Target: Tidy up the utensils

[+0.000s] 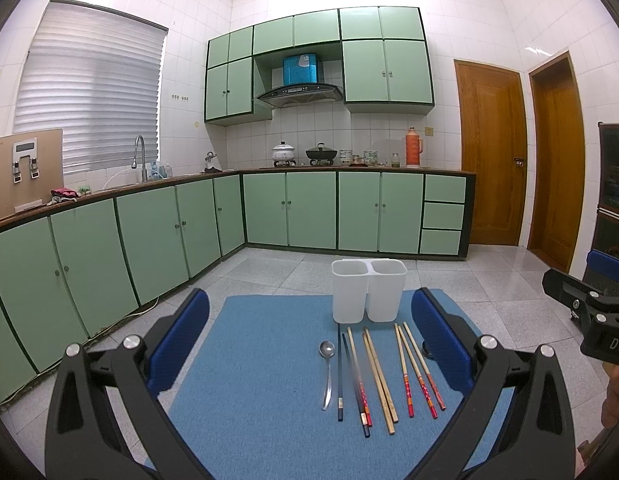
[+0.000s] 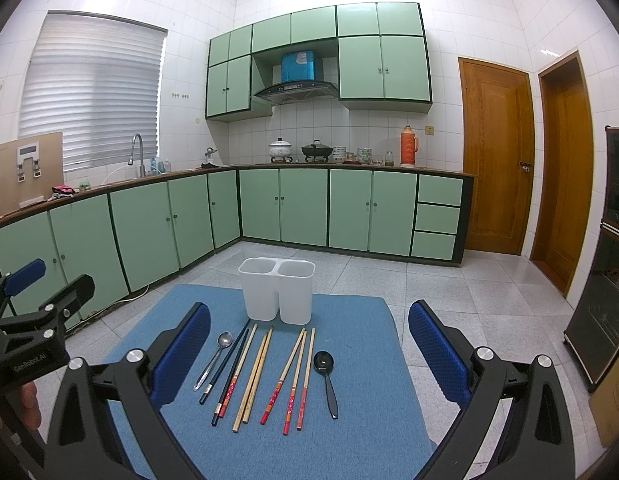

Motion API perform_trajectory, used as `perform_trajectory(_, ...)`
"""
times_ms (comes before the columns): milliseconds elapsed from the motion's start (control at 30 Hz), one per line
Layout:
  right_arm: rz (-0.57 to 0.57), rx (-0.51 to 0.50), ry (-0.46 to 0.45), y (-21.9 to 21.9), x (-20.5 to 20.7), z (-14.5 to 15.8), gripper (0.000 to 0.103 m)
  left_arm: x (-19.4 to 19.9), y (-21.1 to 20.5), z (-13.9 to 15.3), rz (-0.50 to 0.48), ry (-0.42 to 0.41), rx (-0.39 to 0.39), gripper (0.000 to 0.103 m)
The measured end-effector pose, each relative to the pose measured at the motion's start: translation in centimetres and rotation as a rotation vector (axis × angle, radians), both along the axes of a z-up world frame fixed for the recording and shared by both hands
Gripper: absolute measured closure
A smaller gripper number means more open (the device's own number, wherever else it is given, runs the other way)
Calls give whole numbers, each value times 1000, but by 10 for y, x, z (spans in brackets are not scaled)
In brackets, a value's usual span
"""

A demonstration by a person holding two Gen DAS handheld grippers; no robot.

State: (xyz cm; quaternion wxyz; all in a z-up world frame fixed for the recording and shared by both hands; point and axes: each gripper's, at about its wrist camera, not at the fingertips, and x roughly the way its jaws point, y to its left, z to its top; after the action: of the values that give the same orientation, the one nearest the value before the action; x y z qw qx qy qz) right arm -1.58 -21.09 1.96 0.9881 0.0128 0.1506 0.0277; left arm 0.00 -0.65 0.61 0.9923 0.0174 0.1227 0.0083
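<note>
A white two-compartment utensil holder [image 1: 367,290] [image 2: 276,288] stands at the far edge of a blue mat [image 1: 249,360] [image 2: 361,360]. In front of it lie a metal spoon [image 1: 327,372] [image 2: 215,358], several chopsticks [image 1: 379,380] [image 2: 265,376] in dark, plain wood and red-handled kinds, and a black spoon [image 2: 325,376]. My left gripper [image 1: 309,344] is open and empty above the mat's near side. My right gripper [image 2: 309,352] is open and empty, hovering over the utensils. Both holder compartments look empty.
The mat covers a small table over a grey tiled floor [image 2: 449,280]. Green kitchen cabinets [image 1: 149,232] run along the left and back walls. Wooden doors [image 2: 497,156] are at the right. A dark cabinet [image 2: 605,280] stands far right.
</note>
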Motion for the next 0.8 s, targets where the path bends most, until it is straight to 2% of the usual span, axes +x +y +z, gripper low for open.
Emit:
perform_trajectory(533,-1,0,12,5,1,3,6,1,2,-3,1,7,-1,5)
perform_trajectory(800,-7,6,81,-3,33,-23,6,26,17,-21,28,62,0,5)
